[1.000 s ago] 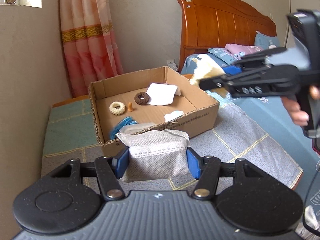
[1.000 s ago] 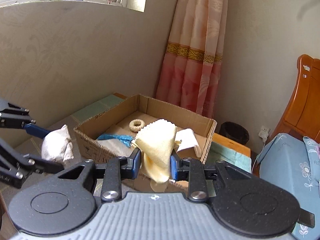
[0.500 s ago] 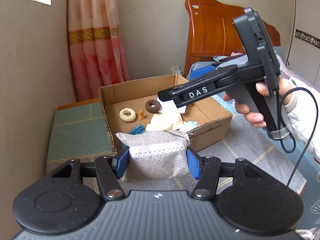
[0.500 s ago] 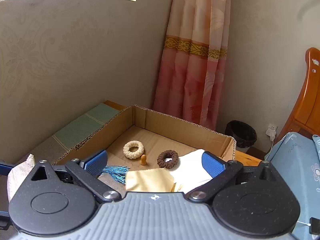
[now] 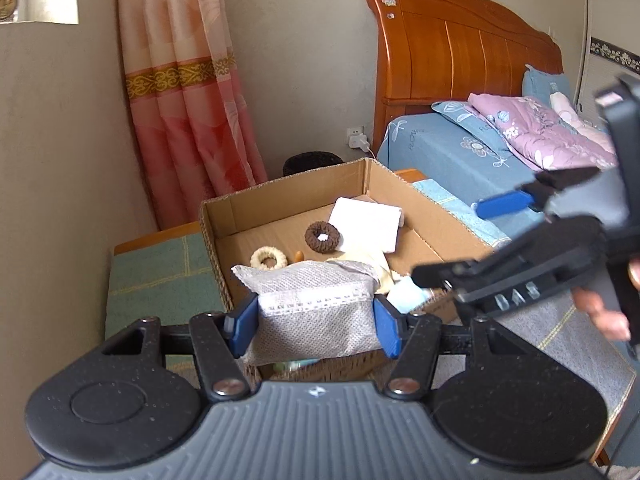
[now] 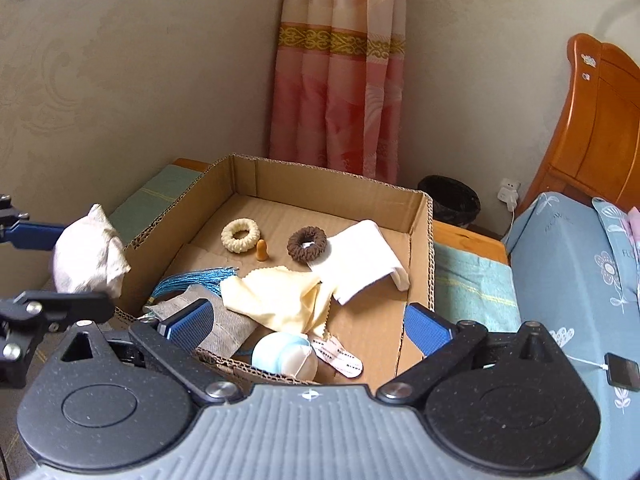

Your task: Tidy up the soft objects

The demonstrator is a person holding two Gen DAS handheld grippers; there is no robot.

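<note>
My left gripper (image 5: 316, 322) is shut on a grey woven cloth pouch (image 5: 316, 304) and holds it above the near wall of the cardboard box (image 5: 280, 196). The pouch also shows in the right wrist view (image 6: 86, 254), left of the box (image 6: 332, 184). My right gripper (image 6: 306, 322) is open and empty above the box's near edge; in the left wrist view it (image 5: 472, 240) is at the right. In the box lie a pale yellow cloth (image 6: 276, 296), a white folded cloth (image 6: 360, 264), a cream scrunchie (image 6: 240, 235), a brown scrunchie (image 6: 307, 244) and a blue tassel (image 6: 192, 280).
A small orange piece (image 6: 261, 250), a blue-white round object (image 6: 286, 354) and a grey fabric strip (image 6: 224, 326) are also in the box. The box stands on a checked cloth (image 5: 160, 276). A bed (image 5: 480, 152) is at the right, a curtain (image 6: 340, 72) and black bin (image 6: 450, 200) behind.
My right gripper opened and dropped the yellow cloth into the box, then drew back toward the right. My left gripper carried the grey pouch closer to the box.
</note>
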